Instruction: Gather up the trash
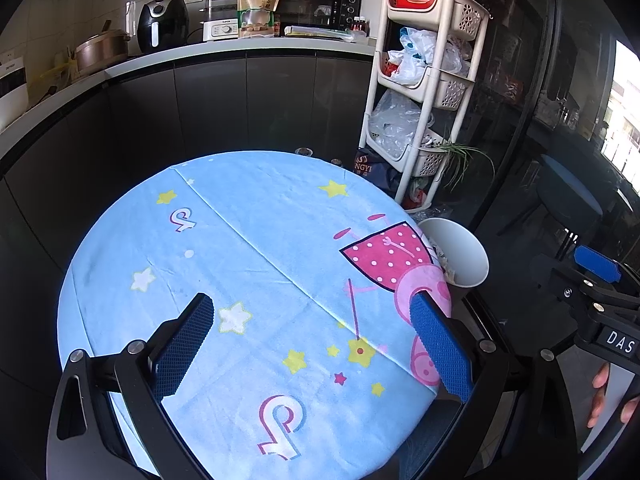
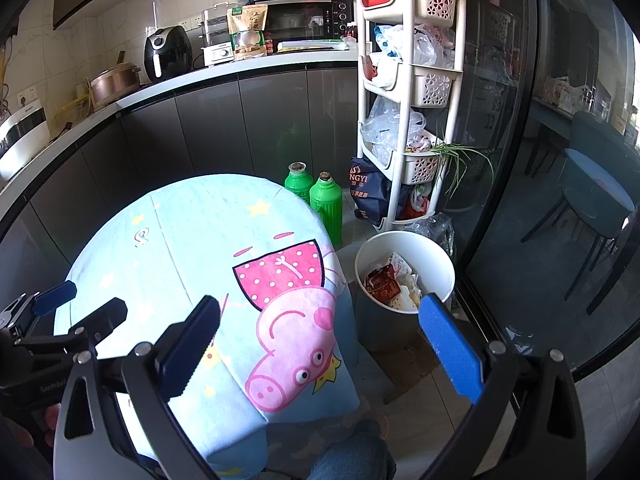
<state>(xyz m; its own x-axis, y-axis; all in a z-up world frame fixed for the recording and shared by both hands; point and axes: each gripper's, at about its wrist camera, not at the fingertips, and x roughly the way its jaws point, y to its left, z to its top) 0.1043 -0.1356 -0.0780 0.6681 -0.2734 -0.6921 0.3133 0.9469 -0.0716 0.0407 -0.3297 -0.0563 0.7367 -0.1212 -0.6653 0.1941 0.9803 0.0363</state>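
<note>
Trash (image 2: 390,286), crumpled red and white wrappers, print unreadable, fills upright white bin (image 2: 444,268). Left gripper (image 1: 312,312) and right gripper (image 2: 320,312): both spread, empty. "DAS" label (image 1: 620,346) on right gripper.

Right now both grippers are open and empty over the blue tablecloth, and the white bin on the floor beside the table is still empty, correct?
Not quite. The white bin is not empty: the right wrist view shows wrappers and paper scraps inside it. The rest holds: the left gripper and right gripper are open and empty over the blue tablecloth.
</note>
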